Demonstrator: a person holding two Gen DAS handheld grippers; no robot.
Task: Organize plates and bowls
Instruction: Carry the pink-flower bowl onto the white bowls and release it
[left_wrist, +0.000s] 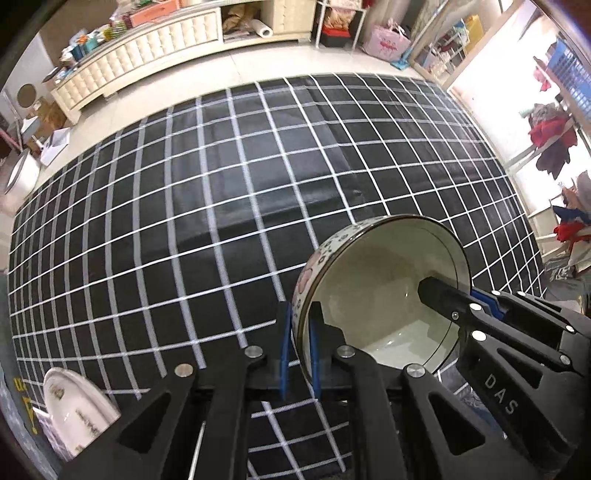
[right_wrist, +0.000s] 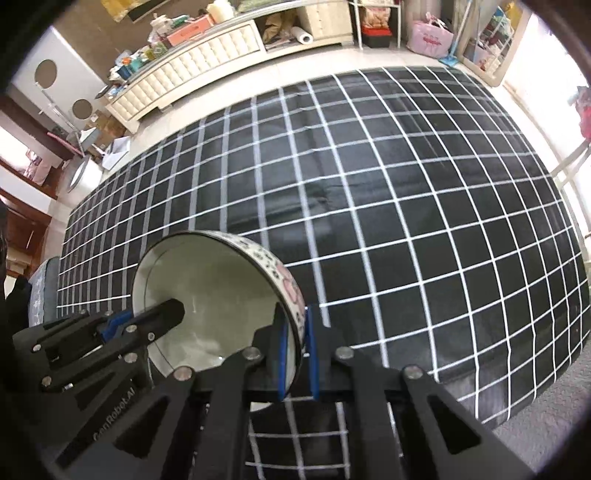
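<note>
A white bowl (left_wrist: 388, 288) with a pink floral outside hangs tilted above the black checked tablecloth (left_wrist: 221, 184). My left gripper (left_wrist: 301, 332) is shut on its left wall, blue pads on either side of the rim. My right gripper (left_wrist: 452, 299) grips the opposite wall, one finger inside the bowl. In the right wrist view the bowl (right_wrist: 221, 288) sits left of centre, with my right gripper (right_wrist: 295, 332) shut on its right wall and my left gripper (right_wrist: 162, 314) on the far rim. A white patterned plate (left_wrist: 74, 410) lies at the lower left.
The checked tablecloth (right_wrist: 406, 221) covers a wide table whose far edge meets a tiled floor. A cream cabinet (left_wrist: 147, 55) with clutter on top runs along the back. A pink bag (left_wrist: 388, 40) and clothes racks stand at the right.
</note>
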